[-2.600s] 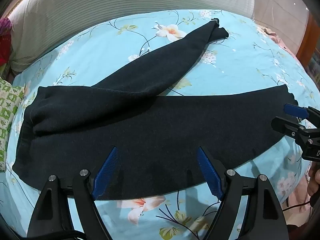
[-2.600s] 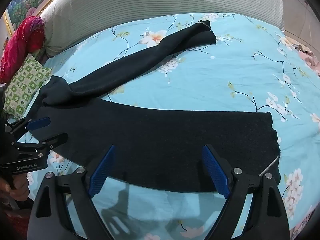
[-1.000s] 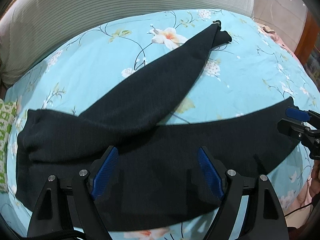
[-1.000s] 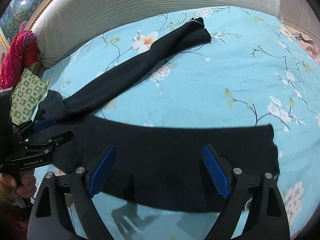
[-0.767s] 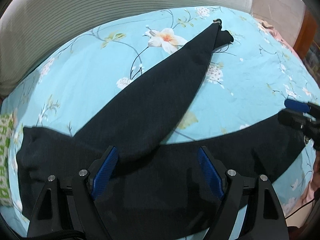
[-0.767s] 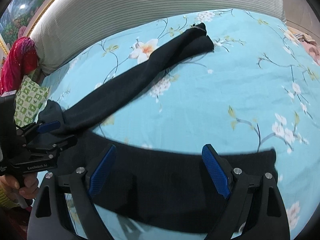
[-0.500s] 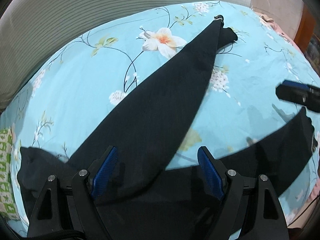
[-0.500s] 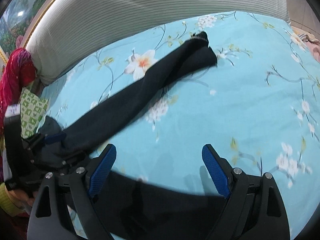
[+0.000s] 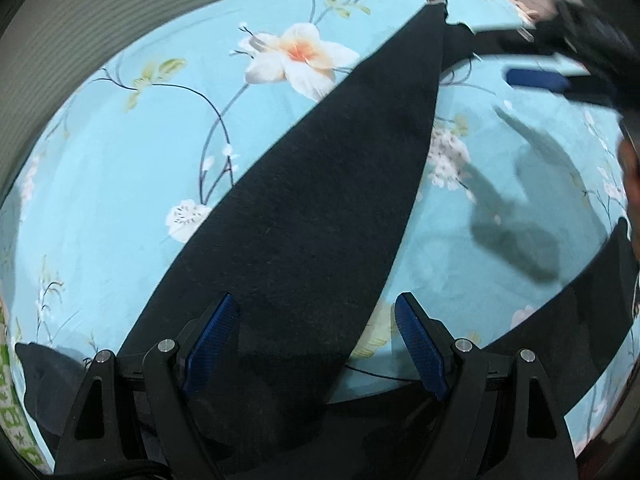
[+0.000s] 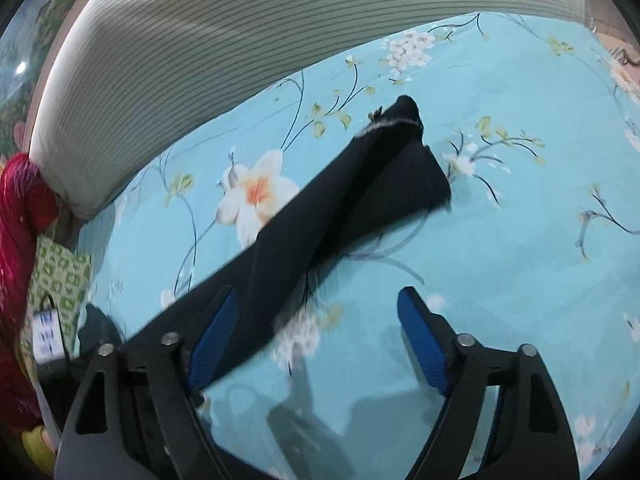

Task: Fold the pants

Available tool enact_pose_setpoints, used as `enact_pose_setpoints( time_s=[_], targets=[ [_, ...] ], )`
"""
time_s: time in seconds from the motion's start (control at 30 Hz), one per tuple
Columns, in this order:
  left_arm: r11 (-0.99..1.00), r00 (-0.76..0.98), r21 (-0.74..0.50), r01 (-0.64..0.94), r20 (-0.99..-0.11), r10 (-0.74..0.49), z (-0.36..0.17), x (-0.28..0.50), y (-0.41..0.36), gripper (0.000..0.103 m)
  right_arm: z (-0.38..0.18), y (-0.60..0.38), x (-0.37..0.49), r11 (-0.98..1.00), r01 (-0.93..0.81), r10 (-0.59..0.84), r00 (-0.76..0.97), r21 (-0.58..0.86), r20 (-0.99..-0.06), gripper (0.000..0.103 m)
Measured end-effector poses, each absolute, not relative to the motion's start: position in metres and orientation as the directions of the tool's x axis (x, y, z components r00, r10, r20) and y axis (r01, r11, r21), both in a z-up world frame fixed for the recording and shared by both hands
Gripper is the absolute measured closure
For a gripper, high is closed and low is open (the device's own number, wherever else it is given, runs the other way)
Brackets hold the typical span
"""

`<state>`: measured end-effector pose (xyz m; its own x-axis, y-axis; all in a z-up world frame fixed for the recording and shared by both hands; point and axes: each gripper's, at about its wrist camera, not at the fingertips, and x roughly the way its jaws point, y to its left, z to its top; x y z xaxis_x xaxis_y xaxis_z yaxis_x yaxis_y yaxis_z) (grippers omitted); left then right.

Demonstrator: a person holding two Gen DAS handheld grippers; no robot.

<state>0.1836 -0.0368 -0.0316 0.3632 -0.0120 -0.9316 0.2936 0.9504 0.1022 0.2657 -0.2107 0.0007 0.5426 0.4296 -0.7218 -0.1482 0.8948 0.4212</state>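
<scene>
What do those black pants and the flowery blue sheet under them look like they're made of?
The pants look like a thick, matte knit or fleece: faintly fuzzy, no sheen, a frayed hem at the far leg end. The sheet looks like thin, smooth printed cotton or a blend, lying flat with only fine creases. The exact fibre of either cannot be told.

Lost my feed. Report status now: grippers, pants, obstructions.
Left gripper open, low over the far leg. Right gripper open, near that leg's hem. Black pants unfolded, legs splayed on floral bedsheet. Nothing in the way.
</scene>
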Motion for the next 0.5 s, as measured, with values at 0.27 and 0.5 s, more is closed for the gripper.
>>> enact_pose_setpoints(
  time_s=[0.27, 0.5],
  targets=[
    [0.925, 0.350, 0.130, 0.358, -0.937, -0.004, -0.047, 0.184, -0.041, 0.046, -0.015, -0.217, 0.317, 0.860, -0.077, 0.470, 0.507, 0.505, -0.723, 0.049],
    [0.921, 0.339, 0.075, 0.382, -0.938, -0.064, -0.041, 0.188, -0.037, 0.094, -0.021, -0.220, 0.341, 0.839, -0.041, 0.488, 0.497, 0.542, -0.718, 0.096]
  ],
)
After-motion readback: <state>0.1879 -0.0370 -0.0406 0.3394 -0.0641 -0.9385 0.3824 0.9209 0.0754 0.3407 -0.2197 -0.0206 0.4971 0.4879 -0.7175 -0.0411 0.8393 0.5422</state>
